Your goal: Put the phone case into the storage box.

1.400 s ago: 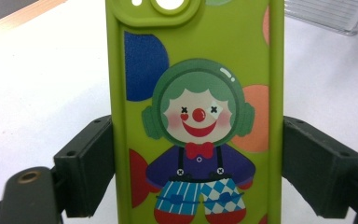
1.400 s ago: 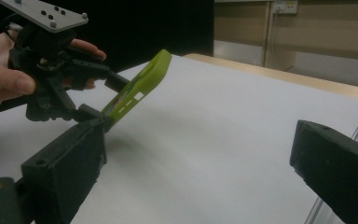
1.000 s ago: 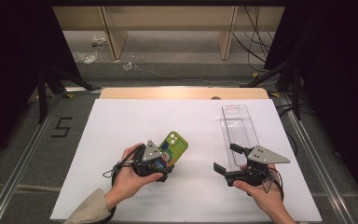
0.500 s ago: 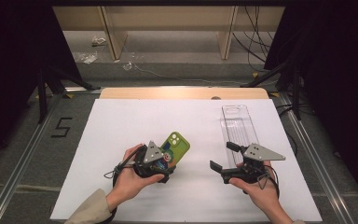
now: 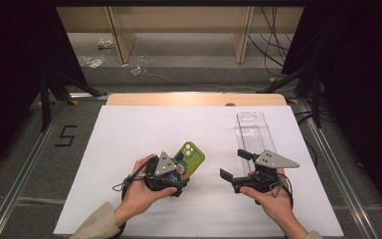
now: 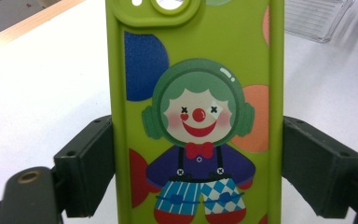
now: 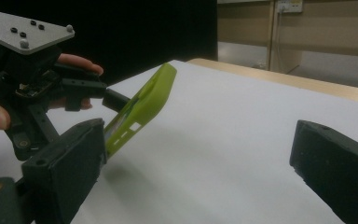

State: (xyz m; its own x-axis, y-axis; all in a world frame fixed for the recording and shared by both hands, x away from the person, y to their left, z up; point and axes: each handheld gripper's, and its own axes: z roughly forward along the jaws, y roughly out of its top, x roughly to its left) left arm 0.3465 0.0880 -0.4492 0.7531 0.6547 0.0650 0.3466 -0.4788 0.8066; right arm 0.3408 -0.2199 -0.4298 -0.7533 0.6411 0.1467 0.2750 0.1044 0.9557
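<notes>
A lime green phone case with a clown picture is gripped by its two long sides in my left gripper, which is shut on it. The case is tilted up off the white table, camera cutout end highest. In the right gripper view the green case shows edge-on at the left, with the left gripper behind it. My right gripper is open and holds nothing; it points left toward the case, a hand's width away from it.
A clear plastic tray lies on the table behind the right gripper, running toward the far edge. A wooden strip borders the table's back. Black stands and cables are on the floor beyond.
The right gripper has moved a little to the left and nearer the case. The left gripper keeps its hold on the case, almost unmoved.
</notes>
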